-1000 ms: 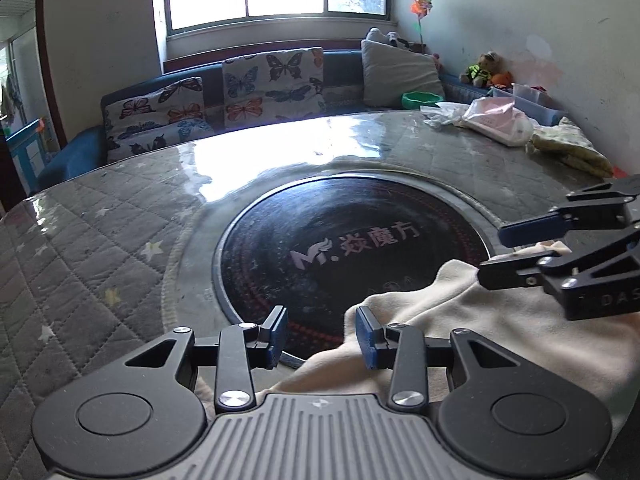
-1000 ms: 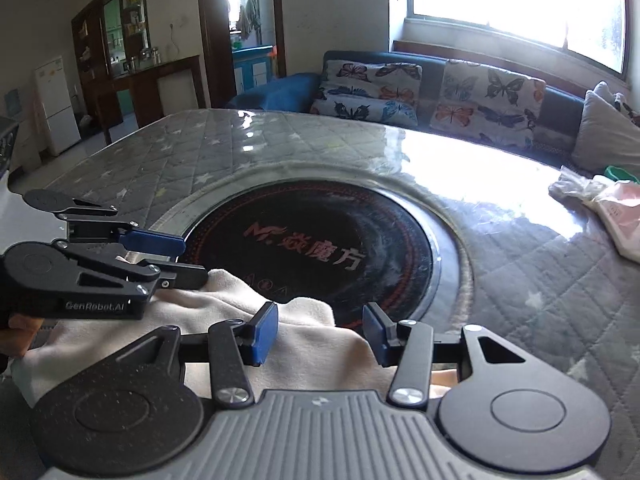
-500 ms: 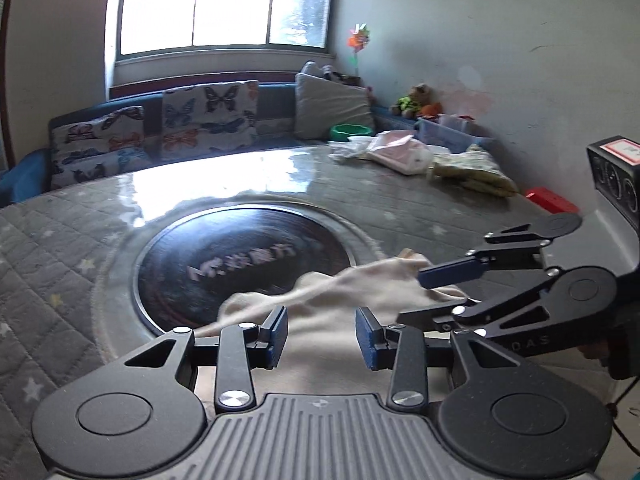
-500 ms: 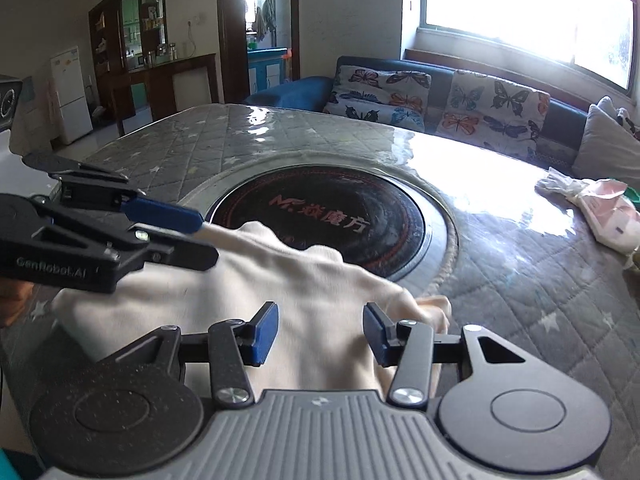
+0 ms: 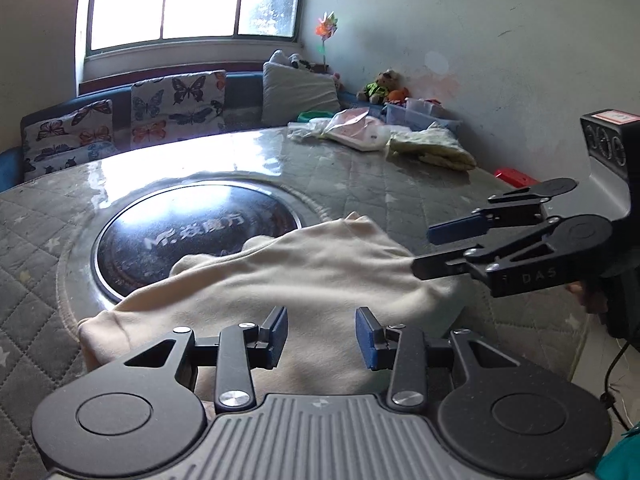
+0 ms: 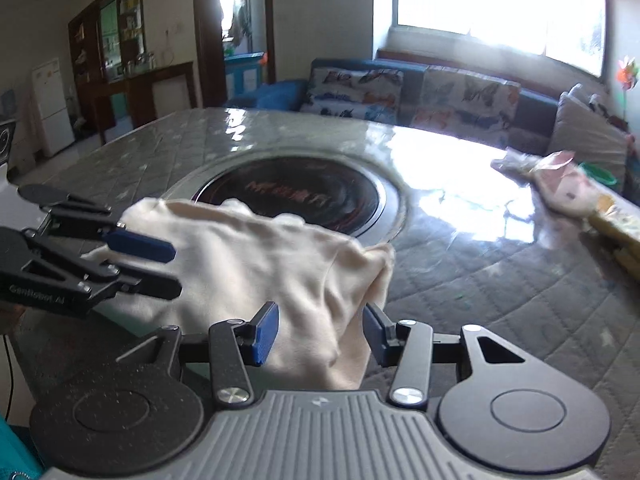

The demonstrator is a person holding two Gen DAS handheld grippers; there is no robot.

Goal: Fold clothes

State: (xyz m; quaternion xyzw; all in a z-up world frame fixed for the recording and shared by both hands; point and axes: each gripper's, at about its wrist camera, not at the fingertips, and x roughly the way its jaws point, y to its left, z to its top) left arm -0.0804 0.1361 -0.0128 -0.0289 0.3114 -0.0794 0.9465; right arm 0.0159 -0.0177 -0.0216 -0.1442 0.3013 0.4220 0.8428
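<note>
Both grippers hang over a cream cloth [image 5: 304,276] on the bench [image 5: 360,176]. Left gripper [image 5: 321,334] has its blue pads apart, and the cloth lies under the gap, not pinched. Right gripper [image 6: 320,332] also has its pads apart, with a bump of the cloth between them; I cannot tell if the pads squeeze it. The cloth is bunched up at the near edge of the bench, partly over a round dark plate [image 5: 192,224] set in the middle. More clothes [image 5: 432,148] sit at the far side.
</note>
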